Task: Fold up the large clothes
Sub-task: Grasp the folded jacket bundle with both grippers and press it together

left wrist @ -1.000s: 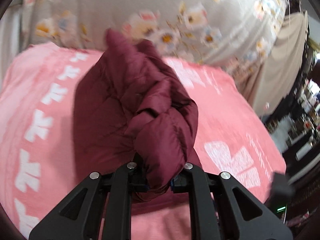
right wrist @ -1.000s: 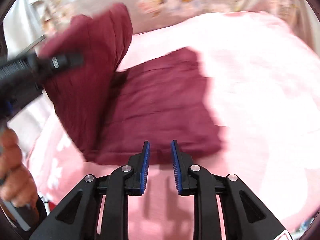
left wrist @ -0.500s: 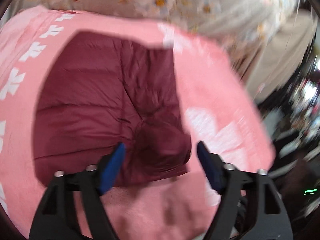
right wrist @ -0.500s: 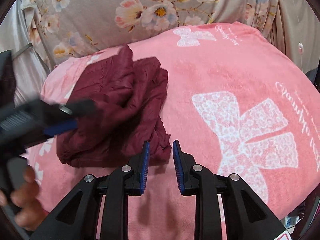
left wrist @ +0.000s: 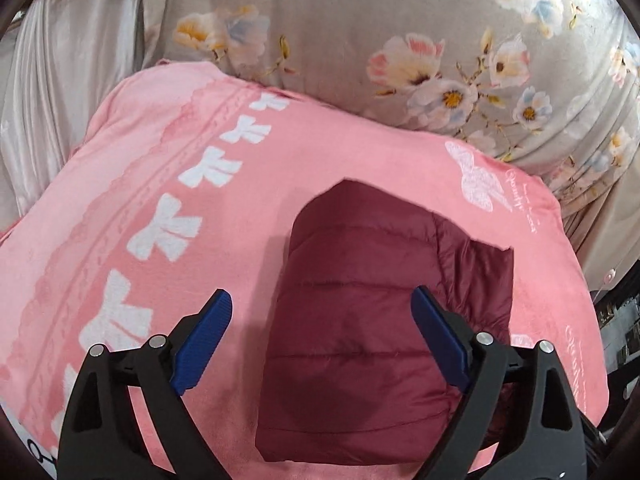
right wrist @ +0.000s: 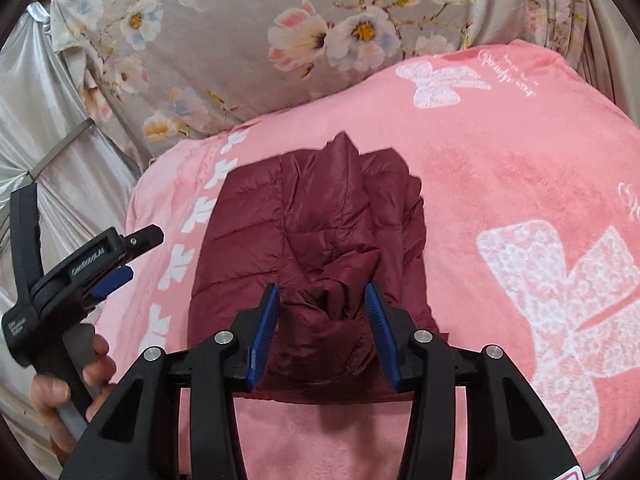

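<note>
The left gripper [left wrist: 320, 340] has its blue-padded fingers [left wrist: 202, 344] spread wide and holding nothing; they hang above the folded maroon quilted puffer jacket [left wrist: 372, 320], one finger over the pink blanket beside it, the other over the jacket's right part. The right gripper [right wrist: 322, 332] has its fingers [right wrist: 262, 336] partly apart, standing on either side of a bunched, crumpled fold at the jacket's near edge; whether the pads press the fabric cannot be told. The jacket lies as a compact, roughly rectangular bundle on the pink fleece blanket with white bow prints [right wrist: 500, 168], which covers the bed. In the right wrist view the left gripper [right wrist: 116, 256] shows at the left, held in a bare hand [right wrist: 72, 392], apart from the jacket. Behind the bed hangs a grey floral curtain [left wrist: 400, 40], with a silvery satin drape [right wrist: 48, 128] beside it.
</note>
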`<state>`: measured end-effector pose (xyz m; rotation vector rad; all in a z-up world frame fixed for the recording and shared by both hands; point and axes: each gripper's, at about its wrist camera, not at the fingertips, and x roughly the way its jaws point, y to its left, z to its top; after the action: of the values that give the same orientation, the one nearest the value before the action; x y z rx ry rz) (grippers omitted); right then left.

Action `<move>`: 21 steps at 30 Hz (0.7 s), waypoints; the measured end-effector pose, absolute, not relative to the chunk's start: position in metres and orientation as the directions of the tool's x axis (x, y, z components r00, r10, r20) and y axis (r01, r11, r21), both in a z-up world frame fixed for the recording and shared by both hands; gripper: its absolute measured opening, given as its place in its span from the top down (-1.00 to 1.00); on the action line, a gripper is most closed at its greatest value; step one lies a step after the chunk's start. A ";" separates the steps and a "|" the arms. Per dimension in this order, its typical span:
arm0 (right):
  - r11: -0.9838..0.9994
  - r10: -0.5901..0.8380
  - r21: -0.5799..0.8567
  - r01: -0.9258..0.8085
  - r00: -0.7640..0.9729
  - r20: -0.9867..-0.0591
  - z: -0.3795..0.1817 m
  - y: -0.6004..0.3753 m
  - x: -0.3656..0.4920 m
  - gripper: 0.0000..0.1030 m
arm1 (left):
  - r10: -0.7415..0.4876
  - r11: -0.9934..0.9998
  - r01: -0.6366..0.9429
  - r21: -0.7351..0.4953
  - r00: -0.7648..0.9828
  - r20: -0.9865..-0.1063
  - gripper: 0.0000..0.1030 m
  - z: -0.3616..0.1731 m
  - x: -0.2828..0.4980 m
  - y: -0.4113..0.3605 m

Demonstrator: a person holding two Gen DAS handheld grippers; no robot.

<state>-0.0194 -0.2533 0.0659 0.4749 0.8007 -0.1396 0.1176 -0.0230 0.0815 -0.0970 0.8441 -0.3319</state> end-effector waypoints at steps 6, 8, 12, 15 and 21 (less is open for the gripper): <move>0.900 -0.003 0.297 0.318 0.688 -0.726 0.060 -0.258 -0.016 0.83 | -0.325 0.941 0.279 -0.193 0.576 -0.750 -0.64 0.063 0.120 -0.039; 0.897 -0.020 0.291 0.333 0.689 -0.724 0.058 -0.266 -0.021 0.85 | -0.312 0.942 0.292 -0.166 0.575 -0.757 -0.64 0.059 0.117 -0.049; 0.867 -0.029 0.302 0.395 0.647 -0.762 0.030 -0.288 -0.029 0.86 | -0.313 0.934 0.320 -0.159 0.518 -0.796 -0.54 0.031 0.114 -0.065; 0.850 -0.024 0.308 0.427 0.616 -0.787 0.004 -0.296 -0.032 0.86 | -0.313 0.932 0.327 -0.159 0.498 -0.809 -0.57 0.016 0.110 -0.073; 0.853 -0.033 0.286 0.436 0.593 -0.805 -0.021 -0.293 -0.027 0.86 | -0.251 0.938 0.339 -0.068 0.533 -0.808 -0.63 0.003 0.104 -0.090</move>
<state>-0.0266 -0.2931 -0.0211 0.4911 0.9031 -0.2852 0.1044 -0.0903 0.0027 0.1019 0.9461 -0.3525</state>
